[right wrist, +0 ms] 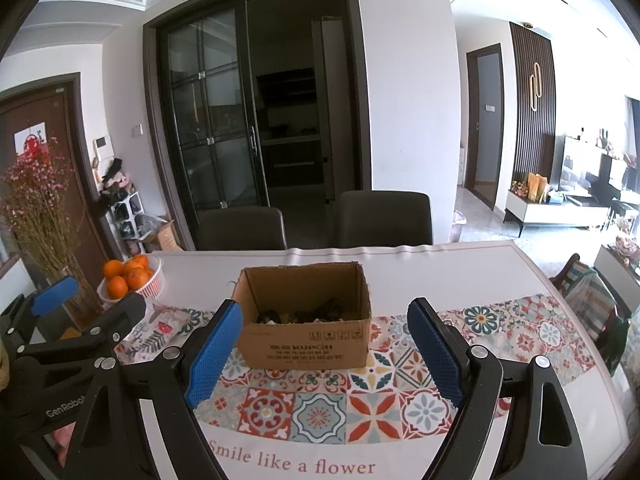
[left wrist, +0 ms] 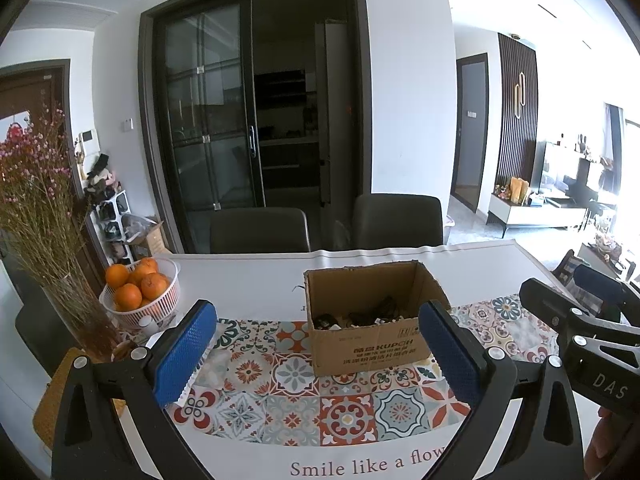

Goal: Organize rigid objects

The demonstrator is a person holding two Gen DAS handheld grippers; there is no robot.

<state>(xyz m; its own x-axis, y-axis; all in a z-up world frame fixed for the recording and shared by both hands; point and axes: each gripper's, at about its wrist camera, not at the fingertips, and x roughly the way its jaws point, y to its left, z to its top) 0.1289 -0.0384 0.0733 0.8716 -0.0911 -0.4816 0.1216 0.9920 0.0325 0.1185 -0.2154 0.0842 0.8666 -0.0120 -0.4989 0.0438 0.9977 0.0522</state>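
An open cardboard box (left wrist: 372,344) (right wrist: 306,344) stands on the patterned table runner (left wrist: 296,404) (right wrist: 332,404), with several dark objects (left wrist: 360,318) (right wrist: 304,315) lying inside. My left gripper (left wrist: 320,322) hovers over the runner, open, its blue pads (left wrist: 182,354) wide apart with nothing between them; the box sits beyond its right finger. My right gripper (right wrist: 325,320) is open too, its blue pads (right wrist: 436,350) framing the box from the near side without touching it. Each gripper shows at the edge of the other's view, the left gripper (right wrist: 60,308) and the right gripper (left wrist: 568,320).
A white basket of oranges (left wrist: 138,292) (right wrist: 130,276) and a glass vase of dried flowers (left wrist: 60,280) (right wrist: 44,232) stand at the table's left. Two dark chairs (left wrist: 260,230) (right wrist: 384,218) sit behind the far edge. A white tablecloth (right wrist: 460,276) covers the table.
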